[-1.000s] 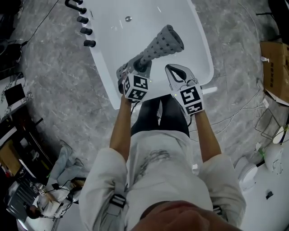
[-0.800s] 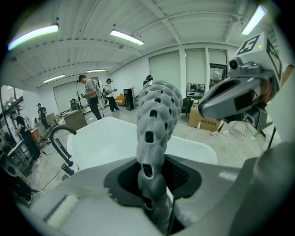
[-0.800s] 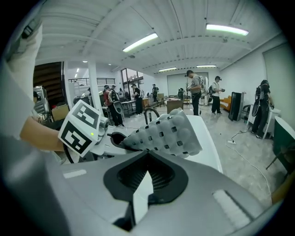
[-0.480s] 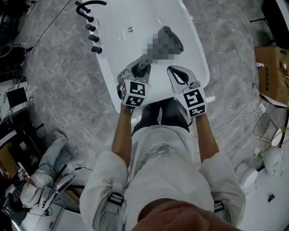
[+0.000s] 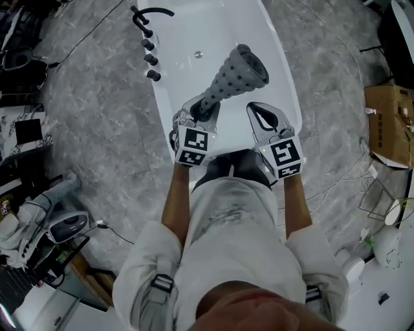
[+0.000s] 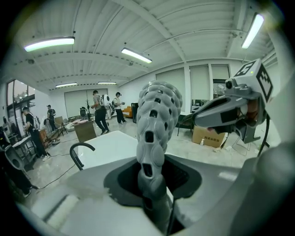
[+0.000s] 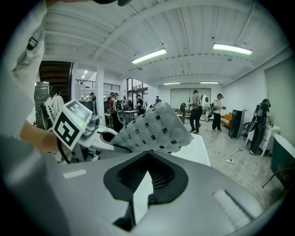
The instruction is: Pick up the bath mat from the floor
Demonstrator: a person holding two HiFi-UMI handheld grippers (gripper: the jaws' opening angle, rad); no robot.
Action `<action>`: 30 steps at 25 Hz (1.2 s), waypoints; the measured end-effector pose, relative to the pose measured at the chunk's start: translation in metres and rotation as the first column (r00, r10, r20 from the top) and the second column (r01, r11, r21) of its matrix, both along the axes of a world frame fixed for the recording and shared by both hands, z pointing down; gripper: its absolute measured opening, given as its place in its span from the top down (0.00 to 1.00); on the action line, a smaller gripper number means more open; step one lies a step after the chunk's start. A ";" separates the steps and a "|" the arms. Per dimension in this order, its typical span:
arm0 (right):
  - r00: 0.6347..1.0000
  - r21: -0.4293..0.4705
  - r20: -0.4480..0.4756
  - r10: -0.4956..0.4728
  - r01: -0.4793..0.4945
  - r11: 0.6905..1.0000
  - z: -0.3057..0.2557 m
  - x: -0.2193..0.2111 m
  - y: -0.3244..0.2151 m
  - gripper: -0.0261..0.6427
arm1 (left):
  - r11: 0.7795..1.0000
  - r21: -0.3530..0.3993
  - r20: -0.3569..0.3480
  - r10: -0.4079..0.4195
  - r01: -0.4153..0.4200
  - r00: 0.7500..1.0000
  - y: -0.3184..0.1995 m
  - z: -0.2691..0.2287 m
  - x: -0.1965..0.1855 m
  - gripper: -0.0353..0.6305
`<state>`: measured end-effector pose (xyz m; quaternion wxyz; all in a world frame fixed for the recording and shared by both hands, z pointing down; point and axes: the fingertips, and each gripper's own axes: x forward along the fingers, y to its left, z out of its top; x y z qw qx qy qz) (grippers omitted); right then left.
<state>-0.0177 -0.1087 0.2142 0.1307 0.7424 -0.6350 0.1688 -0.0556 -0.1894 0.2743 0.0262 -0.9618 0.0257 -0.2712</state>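
Firmly clamped, the left tongs (image 5: 206, 107) grip the near end of the rolled grey bath mat (image 5: 236, 72). The mat sticks up and away from them, its perforated far end flaring open over the white bathtub (image 5: 194, 29), off the grey marble floor (image 5: 97, 129). Just to the right, the right tongs (image 5: 255, 107) are empty, tips closed together, apart from the mat. Both hover above the tub's near end. A black faucet (image 5: 152, 13) stands at the tub's far-left rim. A cardboard box (image 5: 388, 123) sits on the floor at far right.
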 end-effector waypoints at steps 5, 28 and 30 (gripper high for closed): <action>0.999 0.059 -0.038 0.001 0.002 0.998 -0.034 -0.007 -0.002 0.96 | 1.000 0.014 -0.043 -0.009 0.010 0.999 -0.008 -0.033 -0.012 0.77; 0.994 0.133 -0.112 -0.016 0.031 0.991 -0.100 -0.039 -0.001 0.96 | 0.995 -0.018 -0.220 -0.100 0.098 0.970 -0.027 -0.130 -0.080 0.77; 0.994 0.141 -0.112 -0.020 0.035 0.989 -0.102 -0.045 0.000 0.96 | 0.994 -0.024 -0.227 -0.106 0.103 0.968 -0.026 -0.132 -0.087 0.77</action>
